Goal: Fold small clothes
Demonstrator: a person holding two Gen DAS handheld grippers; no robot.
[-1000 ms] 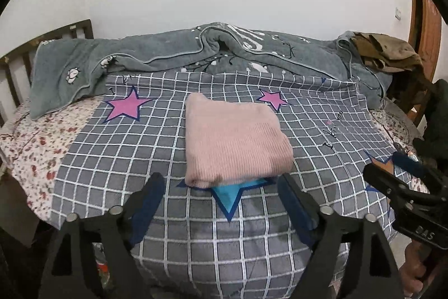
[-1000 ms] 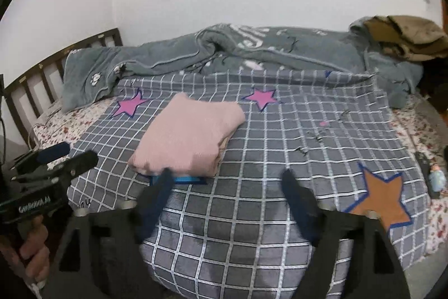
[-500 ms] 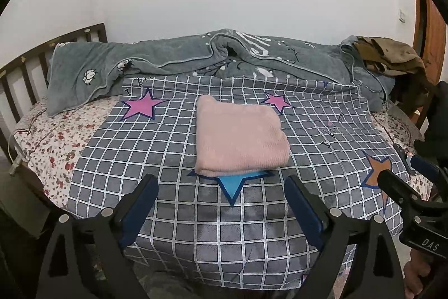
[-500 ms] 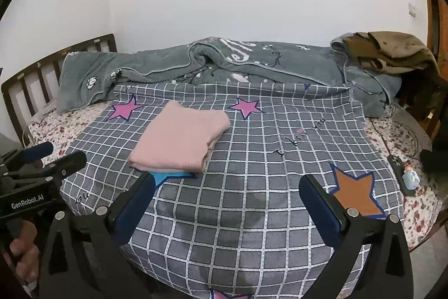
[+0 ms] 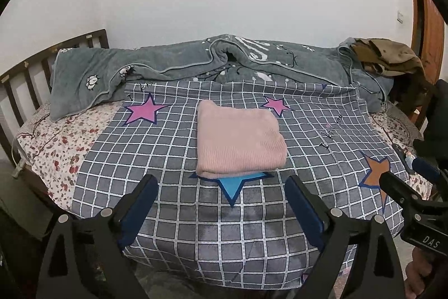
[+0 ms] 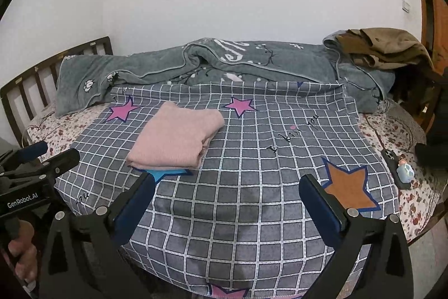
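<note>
**Pink garment folded on the checked sheet, both grippers empty**

We saw the pink knit garment (image 5: 239, 143) lying folded into a neat rectangle on the grey checked sheet (image 5: 252, 229) that covered the bed, its near edge resting over the top of a blue star (image 5: 232, 184) printed on the sheet. Two pink stars sat beyond it, one to each side.

The left gripper (image 5: 222, 199) hung just short of the garment with its jaws spread wide and nothing between them — only the sheet showed in the gap. The right gripper (image 6: 228, 199) stood further to the right, its jaws also wide and empty, the garment off to its left and an orange star (image 6: 348, 185) near its right finger.

A rumpled grey blanket (image 5: 173, 66) lay along the wall side of the bed — a brown garment (image 6: 383, 46) was heaped at its right end.
</note>
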